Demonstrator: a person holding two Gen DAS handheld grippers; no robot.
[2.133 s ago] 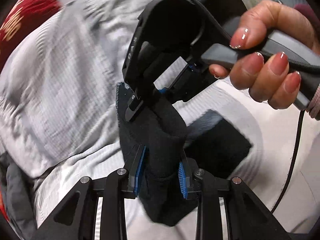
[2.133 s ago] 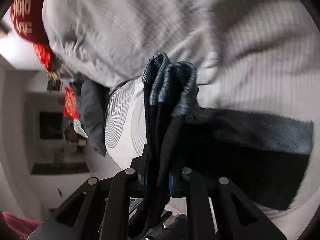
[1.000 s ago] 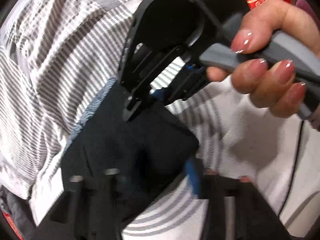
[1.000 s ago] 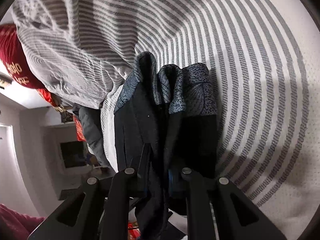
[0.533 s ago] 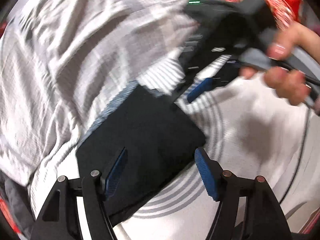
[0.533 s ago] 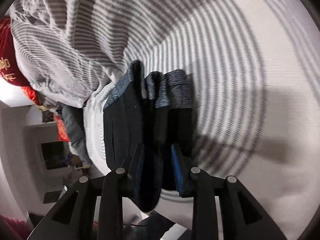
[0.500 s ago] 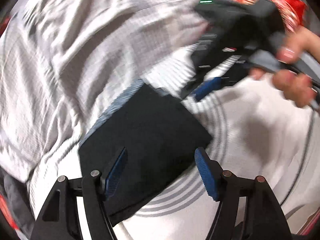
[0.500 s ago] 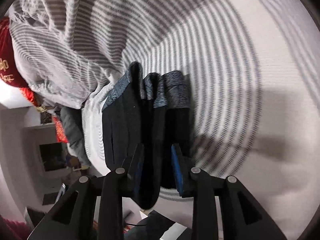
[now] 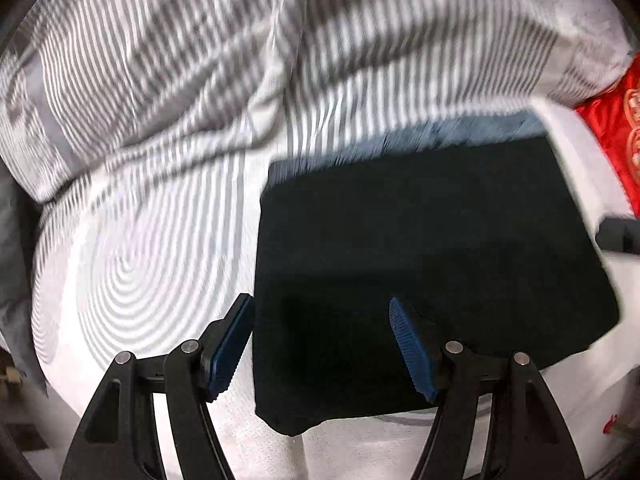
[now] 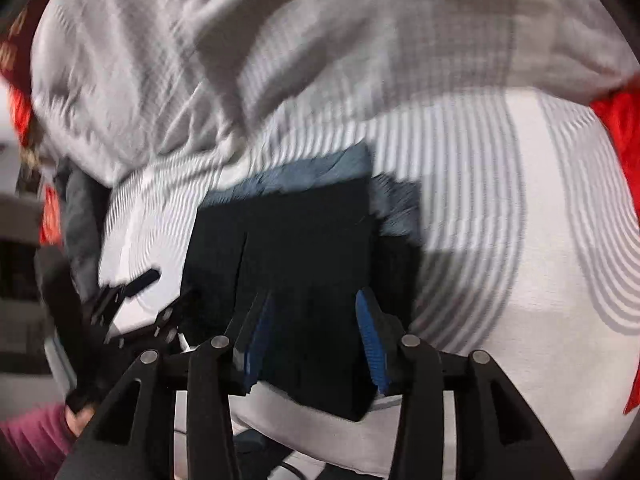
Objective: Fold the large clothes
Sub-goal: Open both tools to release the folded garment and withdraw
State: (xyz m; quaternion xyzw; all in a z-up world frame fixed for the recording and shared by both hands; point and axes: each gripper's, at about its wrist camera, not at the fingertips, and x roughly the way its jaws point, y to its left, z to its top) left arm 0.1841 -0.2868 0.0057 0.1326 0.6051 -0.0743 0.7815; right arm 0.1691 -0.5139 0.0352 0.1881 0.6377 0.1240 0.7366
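1. The left tool (image 9: pixel 322 344) has its two blue-padded fingers spread wide apart and holds nothing.
2. Just ahead of the left tool, a dark folded garment (image 9: pixel 432 264) lies flat on a bed. Its near edge reaches in between the spread fingers, though whether either pad touches the cloth cannot be told.
3. The folded garment's far edge, away from the left tool, shows a blue-grey patterned layer (image 9: pixel 460 132) peeking out from under the black top.
4. The bed sheet (image 9: pixel 132 264), white with grey ring-shaped stripes, spreads to the left of the left tool.
5. Beyond the garment, a rumpled grey-and-white striped blanket (image 9: pixel 200 60) is heaped across the far side.
6. A red cushion (image 9: pixel 616 128) sits at the far right of the left tool.
7. The right tool (image 10: pixel 314 340) is also open, its blue pads apart with the garment's near edge lying between them, ungripped.
8. Seen from the right tool, the folded garment (image 10: pixel 296 248) lies straight ahead, blurred.
9. To the left of the right tool, the other tool's black body and a hand (image 10: pixel 78 416) in a pink sleeve are visible, blurred.
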